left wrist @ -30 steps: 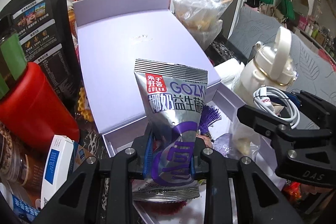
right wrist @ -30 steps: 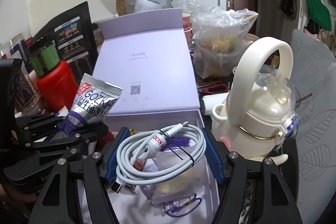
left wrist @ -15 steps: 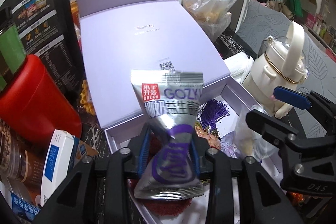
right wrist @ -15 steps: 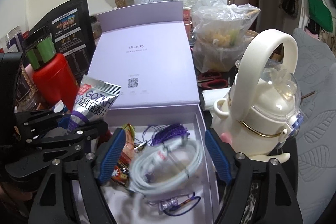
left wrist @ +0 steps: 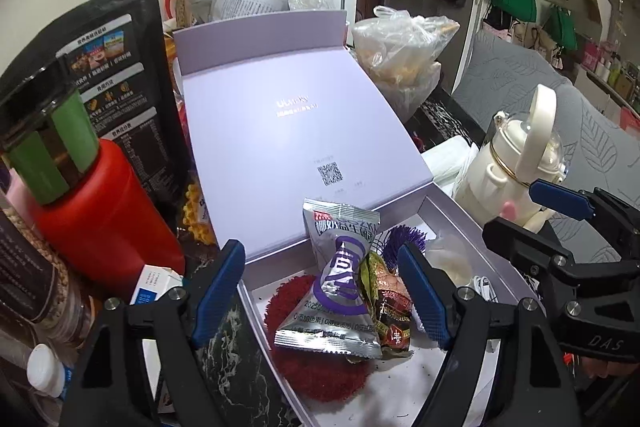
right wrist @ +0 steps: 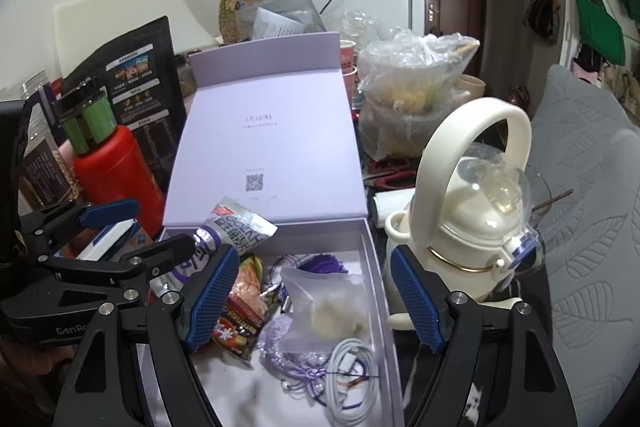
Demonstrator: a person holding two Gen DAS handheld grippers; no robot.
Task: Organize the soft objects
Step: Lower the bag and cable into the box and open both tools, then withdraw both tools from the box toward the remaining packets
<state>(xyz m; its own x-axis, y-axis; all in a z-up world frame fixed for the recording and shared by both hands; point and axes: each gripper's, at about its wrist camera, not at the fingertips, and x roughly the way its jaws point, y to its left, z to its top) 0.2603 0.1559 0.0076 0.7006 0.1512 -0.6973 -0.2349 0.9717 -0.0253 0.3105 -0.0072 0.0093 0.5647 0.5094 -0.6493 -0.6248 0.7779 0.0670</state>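
Note:
A lilac box point(left wrist: 448, 211) point(right wrist: 374, 259) lies open, its lid tilted back. Inside it the silver snack packet point(left wrist: 336, 283) point(right wrist: 236, 227) rests on a red fuzzy pad point(left wrist: 296, 311), beside a red-green snack pack point(left wrist: 386, 303) point(right wrist: 244, 311), a purple tassel point(right wrist: 320, 263), a clear pouch point(right wrist: 324, 303) and a coiled white cable point(right wrist: 352, 375). My left gripper point(left wrist: 322, 297) is open around the silver packet, not touching it. My right gripper point(right wrist: 314, 299) is open and empty above the box.
A cream kettle-shaped bottle point(right wrist: 476, 223) stands right of the box. A red canister with a green-banded jar point(left wrist: 80, 187), a black food bag point(left wrist: 116, 75) and a small white-blue carton point(left wrist: 154, 283) crowd the left. A plastic bag of food point(right wrist: 412, 95) sits behind.
My left gripper opened and let the silver packet drop into the box. My right gripper opened, released the white cable into the box and drew back a little.

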